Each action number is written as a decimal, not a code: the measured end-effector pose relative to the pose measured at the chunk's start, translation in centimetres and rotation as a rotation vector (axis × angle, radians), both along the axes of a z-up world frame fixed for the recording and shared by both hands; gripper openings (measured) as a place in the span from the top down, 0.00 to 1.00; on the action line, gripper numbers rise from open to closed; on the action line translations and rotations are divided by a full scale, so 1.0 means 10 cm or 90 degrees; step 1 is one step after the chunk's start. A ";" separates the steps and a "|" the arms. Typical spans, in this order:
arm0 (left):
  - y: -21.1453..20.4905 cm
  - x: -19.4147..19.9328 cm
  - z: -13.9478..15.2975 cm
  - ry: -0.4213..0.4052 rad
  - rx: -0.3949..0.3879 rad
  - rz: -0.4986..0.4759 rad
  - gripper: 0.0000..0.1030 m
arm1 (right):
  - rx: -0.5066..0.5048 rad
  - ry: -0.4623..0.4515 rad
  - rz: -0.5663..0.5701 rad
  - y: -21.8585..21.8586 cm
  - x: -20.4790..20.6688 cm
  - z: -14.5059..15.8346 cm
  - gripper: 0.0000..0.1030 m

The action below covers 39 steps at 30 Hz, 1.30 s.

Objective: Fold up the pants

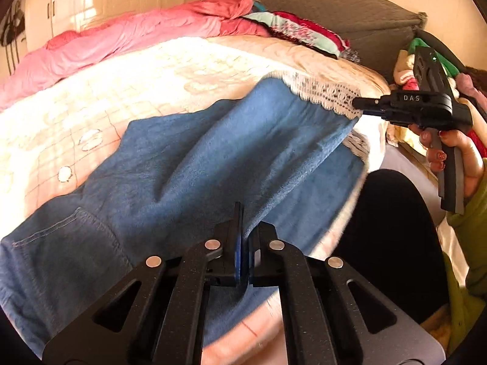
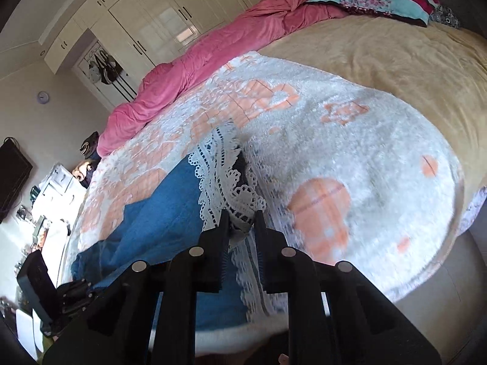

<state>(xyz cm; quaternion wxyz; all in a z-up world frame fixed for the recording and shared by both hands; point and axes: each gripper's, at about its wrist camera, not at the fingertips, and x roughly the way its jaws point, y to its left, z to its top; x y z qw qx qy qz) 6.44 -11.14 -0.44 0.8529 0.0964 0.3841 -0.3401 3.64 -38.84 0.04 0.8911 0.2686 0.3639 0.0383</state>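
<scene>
A: Where are the pants (image 1: 188,164)?

B: Spread over the white and orange blanket (image 2: 350,140) on the bed, blue denim, with a white lace hem (image 2: 226,179) at the leg end. Part of the cloth is lifted off the blanket at both ends.

A: What has hold of them?

B: The left gripper (image 1: 245,228) has its jaws pressed together on a fold of the blue cloth near the seamed end; the denim runs up between the blue pads. The right gripper (image 2: 240,222) has a narrow gap between its jaws, and the lace hem is bunched in it, pinched between the fingers (image 2: 223,231).

A: Can you see one tool from the other camera?

B: Yes. In the left wrist view the right gripper sits at the lace edge, held by a hand (image 1: 450,152) with red nails and a green sleeve (image 1: 468,228).

A: Any writing?

B: The letters "DAS" in white on the body of that gripper. Nothing else I can read.

A: And around the bed?

B: A pink quilt (image 2: 213,57) runs along the far side, a floral pillow (image 2: 374,0) lies near the grey headboard (image 1: 334,9), and a beige cover (image 2: 395,60) lies under the blanket. White wardrobes (image 2: 146,21) stand behind, with a dark screen (image 2: 12,176) on the wall.
</scene>
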 end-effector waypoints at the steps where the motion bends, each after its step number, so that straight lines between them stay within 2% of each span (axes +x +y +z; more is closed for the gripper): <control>1: 0.02 -0.05 0.01 -0.002 0.000 -0.003 1.00 | -0.001 0.003 0.005 0.01 -0.07 0.00 0.85; 8: 0.07 -0.15 -0.08 0.015 0.015 -0.001 1.00 | 0.016 0.029 0.010 0.05 -0.32 -0.15 0.85; 12: 0.02 -0.12 -0.20 0.024 0.042 0.000 0.99 | 0.023 0.060 -0.004 0.01 -0.32 -0.28 0.85; 17: -0.01 -0.09 -0.28 0.034 0.052 -0.005 0.98 | 0.029 0.073 -0.024 -0.05 -0.32 -0.41 0.85; 21: -0.04 -0.11 -0.28 0.030 0.057 -0.015 0.96 | -0.046 0.063 -0.025 0.03 -0.33 -0.34 0.85; 23: -0.05 -0.11 -0.30 0.031 0.062 -0.016 0.96 | -0.063 0.066 -0.024 0.06 -0.31 -0.36 0.85; 26: -0.05 -0.09 -0.31 0.036 0.063 -0.017 0.96 | -0.056 0.080 -0.028 0.02 -0.31 -0.43 0.77; 27: -0.05 -0.09 -0.31 0.037 0.062 -0.016 0.96 | -0.068 0.084 -0.036 0.01 -0.33 -0.42 0.65; 29: -0.06 -0.10 -0.30 0.040 0.060 -0.019 0.96 | -0.086 0.077 -0.049 -0.02 -0.38 -0.34 0.62; 31: -0.06 -0.12 -0.29 0.043 0.059 -0.024 0.92 | -0.126 0.044 -0.065 -0.01 -0.48 -0.16 0.62; 33: -0.06 -0.13 -0.27 0.051 0.053 -0.027 0.79 | -0.141 0.009 -0.049 0.05 -0.53 0.00 0.60; 34: -0.05 -0.15 -0.25 0.050 0.053 -0.023 0.74 | -0.146 -0.008 -0.029 0.12 -0.54 0.08 0.60; 35: -0.02 -0.17 -0.21 0.046 0.047 -0.018 0.64 | -0.148 -0.018 -0.011 0.19 -0.53 0.11 0.60; 37: 0.07 -0.23 -0.13 0.039 0.026 -0.001 0.61 | -0.145 -0.030 0.048 0.41 -0.47 0.14 0.55; 39: 0.24 -0.28 -0.01 0.034 -0.011 0.028 0.57 | -0.148 -0.027 0.106 0.66 -0.35 0.09 0.55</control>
